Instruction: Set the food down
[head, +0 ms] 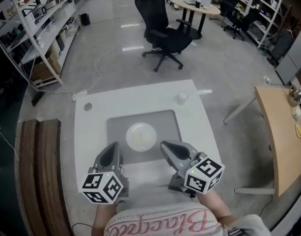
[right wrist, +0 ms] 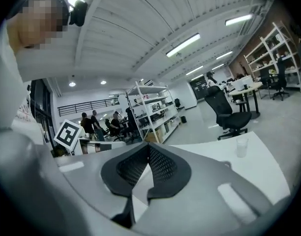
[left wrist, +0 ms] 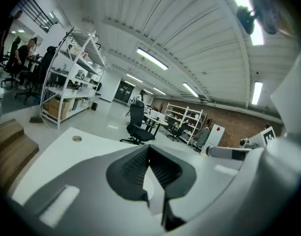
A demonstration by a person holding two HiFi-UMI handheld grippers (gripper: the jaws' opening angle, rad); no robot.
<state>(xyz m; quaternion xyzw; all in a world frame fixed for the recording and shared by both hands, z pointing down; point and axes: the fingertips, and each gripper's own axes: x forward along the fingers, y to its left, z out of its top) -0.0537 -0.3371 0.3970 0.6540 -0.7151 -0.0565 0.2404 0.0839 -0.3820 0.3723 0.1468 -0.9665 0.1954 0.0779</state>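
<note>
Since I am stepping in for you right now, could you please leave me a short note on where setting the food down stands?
Left gripper: shut, nothing between its jaws, at the front left corner of the grey mat.
Right gripper: shut, empty, at the mat's front right.
Things: the white plate sits on the mat, mid-table; something pale lies on it, too faint to name. A small cup stands near the far right corner.
Done: neither gripper holds anything, so the food seems to be down.
Left: probably just check the plate.
</note>
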